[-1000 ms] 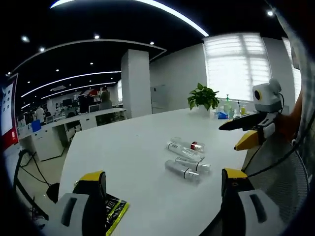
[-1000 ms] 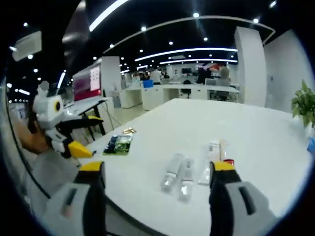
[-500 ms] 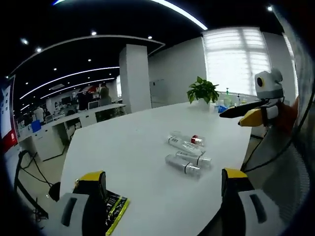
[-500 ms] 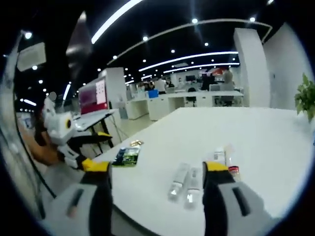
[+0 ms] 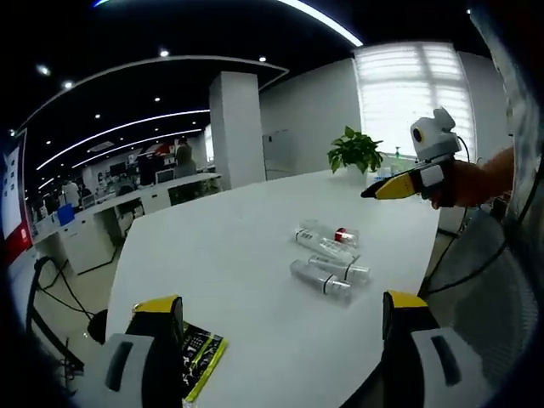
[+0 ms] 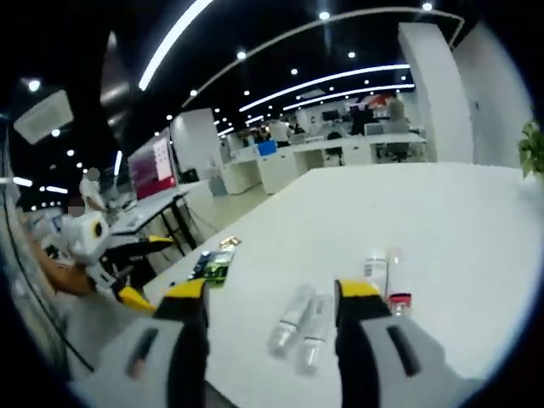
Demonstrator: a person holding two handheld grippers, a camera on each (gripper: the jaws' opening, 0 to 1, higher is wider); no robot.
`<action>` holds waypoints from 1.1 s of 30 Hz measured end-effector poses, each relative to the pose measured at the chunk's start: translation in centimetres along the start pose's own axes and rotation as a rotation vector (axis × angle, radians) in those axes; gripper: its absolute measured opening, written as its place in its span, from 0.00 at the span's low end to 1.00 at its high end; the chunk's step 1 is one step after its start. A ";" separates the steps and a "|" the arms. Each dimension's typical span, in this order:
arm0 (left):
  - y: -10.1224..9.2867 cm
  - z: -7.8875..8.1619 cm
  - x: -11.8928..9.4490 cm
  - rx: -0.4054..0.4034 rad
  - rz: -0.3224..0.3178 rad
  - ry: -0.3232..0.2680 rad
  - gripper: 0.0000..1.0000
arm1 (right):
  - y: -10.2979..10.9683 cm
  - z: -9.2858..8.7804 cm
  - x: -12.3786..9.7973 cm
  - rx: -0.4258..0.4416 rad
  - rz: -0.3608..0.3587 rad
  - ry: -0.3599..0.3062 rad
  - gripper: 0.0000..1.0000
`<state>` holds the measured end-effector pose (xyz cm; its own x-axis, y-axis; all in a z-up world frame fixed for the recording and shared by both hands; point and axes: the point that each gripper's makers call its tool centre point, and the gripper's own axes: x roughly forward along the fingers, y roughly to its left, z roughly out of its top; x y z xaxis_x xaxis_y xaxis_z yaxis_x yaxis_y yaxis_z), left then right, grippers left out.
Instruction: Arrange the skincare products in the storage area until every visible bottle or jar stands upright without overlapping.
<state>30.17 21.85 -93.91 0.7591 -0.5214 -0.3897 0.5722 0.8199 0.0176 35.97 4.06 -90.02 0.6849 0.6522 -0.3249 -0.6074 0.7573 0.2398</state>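
Left tool (image 5: 280,319) gaped wide, empty, above the white bench (image 5: 221,246). Right tool (image 6: 272,302) likewise wide, holding nothing, over lying clear bottles (image 6: 302,319). Left gripper view caught a potted plant (image 5: 355,150).

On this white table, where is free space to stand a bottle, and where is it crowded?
The white table is bare from the lying bottles back toward the potted plant, and also between the bottles and the green packet at the near edge. It is crowded only at the bottles, which lie close together on their sides.
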 end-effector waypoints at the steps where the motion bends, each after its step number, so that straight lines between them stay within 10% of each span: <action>1: 0.0 -0.1 0.0 0.002 -0.001 0.005 1.00 | -0.3 0.1 0.6 -0.003 0.004 0.006 0.56; 33: 0.0 -1.2 0.1 0.013 -0.026 0.045 1.00 | -11.6 -6.3 8.6 -0.048 -0.193 0.385 0.45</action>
<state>29.88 22.05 -95.10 0.7291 -0.5314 -0.4314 0.5961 0.8027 0.0186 46.38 0.72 -101.36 0.5931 0.4319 -0.6795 -0.5070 0.8559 0.1015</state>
